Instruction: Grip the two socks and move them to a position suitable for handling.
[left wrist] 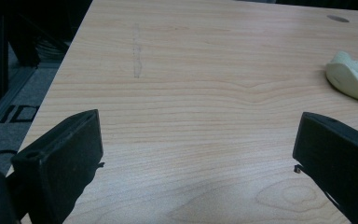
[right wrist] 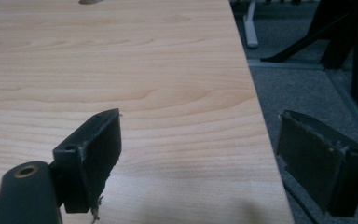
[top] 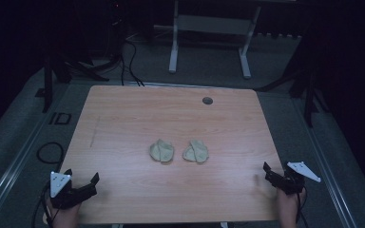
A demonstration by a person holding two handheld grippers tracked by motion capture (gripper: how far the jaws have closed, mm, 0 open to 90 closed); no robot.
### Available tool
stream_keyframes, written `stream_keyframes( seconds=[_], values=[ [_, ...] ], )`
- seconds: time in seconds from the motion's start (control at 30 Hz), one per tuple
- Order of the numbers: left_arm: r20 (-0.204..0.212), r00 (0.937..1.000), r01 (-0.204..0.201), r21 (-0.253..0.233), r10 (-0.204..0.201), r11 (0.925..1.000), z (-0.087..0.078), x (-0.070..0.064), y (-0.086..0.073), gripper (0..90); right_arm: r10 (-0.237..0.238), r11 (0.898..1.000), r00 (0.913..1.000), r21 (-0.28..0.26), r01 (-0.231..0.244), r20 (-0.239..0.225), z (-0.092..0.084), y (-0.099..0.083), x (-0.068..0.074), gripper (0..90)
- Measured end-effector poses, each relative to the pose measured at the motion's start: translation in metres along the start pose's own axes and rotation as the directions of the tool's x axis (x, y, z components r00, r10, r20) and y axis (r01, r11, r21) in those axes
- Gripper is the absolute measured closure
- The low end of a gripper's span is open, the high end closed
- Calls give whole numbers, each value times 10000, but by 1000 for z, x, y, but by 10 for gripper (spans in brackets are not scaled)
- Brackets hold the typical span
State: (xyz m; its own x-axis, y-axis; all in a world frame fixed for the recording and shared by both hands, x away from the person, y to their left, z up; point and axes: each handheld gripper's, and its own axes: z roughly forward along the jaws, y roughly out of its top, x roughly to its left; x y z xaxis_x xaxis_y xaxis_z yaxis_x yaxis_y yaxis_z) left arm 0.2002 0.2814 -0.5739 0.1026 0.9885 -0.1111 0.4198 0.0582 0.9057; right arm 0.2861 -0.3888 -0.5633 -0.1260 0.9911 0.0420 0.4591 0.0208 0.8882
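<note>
Two pale beige crumpled lumps, cloth-like, lie side by side in the middle of the wooden table (top: pixel 123 123): the left lump (top: pixel 161 152) and the right lump (top: pixel 196 151). My left gripper (top: pixel 81 175) rests at the table's near left corner, held by a hand, well short of the lumps. In the left gripper view its jaws stand wide apart around bare wood (left wrist: pixel 198 126), and one lump (left wrist: pixel 354 77) lies far off at the right edge. My right gripper (top: pixel 262 173) sits at the near right corner. Its jaws also stand wide apart (right wrist: pixel 200 126), straddling the table's right edge with nothing between them.
A dark round hole (top: pixel 207 100) marks the table's far side. Beyond the table stand a white desk frame (top: pixel 173 42) and black stands (top: pixel 309 90) on grey carpet. Cables (top: pixel 50 153) lie on the floor at the left.
</note>
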Motion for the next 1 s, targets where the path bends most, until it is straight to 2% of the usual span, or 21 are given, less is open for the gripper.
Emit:
stream_keyframes(
  seconds=[0.1,0.23,0.33,0.4,0.43,0.53,0.67,0.73,0.77,0.83,0.87,1.0],
  values=[
    [34,10000,-38,-2,38,10000,0,-1,0,17,47,10000,10000,83,-46,-69,1,0,-1,142],
    [76,9999,-147,44,147,9999,1,-3,1,17,410,9989,9984,243,-401,-400,0,3,-3,142],
    [111,9998,-165,20,165,9999,2,-4,1,17,252,9991,9986,338,-236,-469,1,6,-2,142],
    [125,9998,-171,6,171,9999,2,-4,2,17,379,9970,9948,710,-313,-947,4,11,3,142],
    [158,9997,-180,-4,180,9998,3,-4,2,17,350,9959,9933,868,-255,-1098,5,12,6,142],
    [208,9996,-210,5,209,9998,3,-5,2,17,54,9928,9932,1196,86,-1161,9,16,16,131],
    [236,9994,-257,36,256,9997,4,-6,2,17,102,9936,9838,1124,102,-1792,13,23,30,127],
    [240,9994,-255,55,254,9997,4,-6,2,17,-169,9933,9878,1101,342,-1550,17,29,41,127],
    [237,9994,-262,56,261,9996,4,-6,2,17,-240,9930,9871,1102,418,-1582,19,31,45,127],
    [270,9993,-252,36,251,9997,4,-6,3,17,-74,9945,9765,1004,298,-2156,23,36,55,127],
    [272,9993,-258,45,257,9997,4,-6,3,17,-90,9942,9745,1021,326,-2241,25,39,59,128],
    [305,9991,-284,29,283,9996,4,-7,3,17,-501,9911,9610,1055,815,-2721,33,47,81,128]
  ],
)
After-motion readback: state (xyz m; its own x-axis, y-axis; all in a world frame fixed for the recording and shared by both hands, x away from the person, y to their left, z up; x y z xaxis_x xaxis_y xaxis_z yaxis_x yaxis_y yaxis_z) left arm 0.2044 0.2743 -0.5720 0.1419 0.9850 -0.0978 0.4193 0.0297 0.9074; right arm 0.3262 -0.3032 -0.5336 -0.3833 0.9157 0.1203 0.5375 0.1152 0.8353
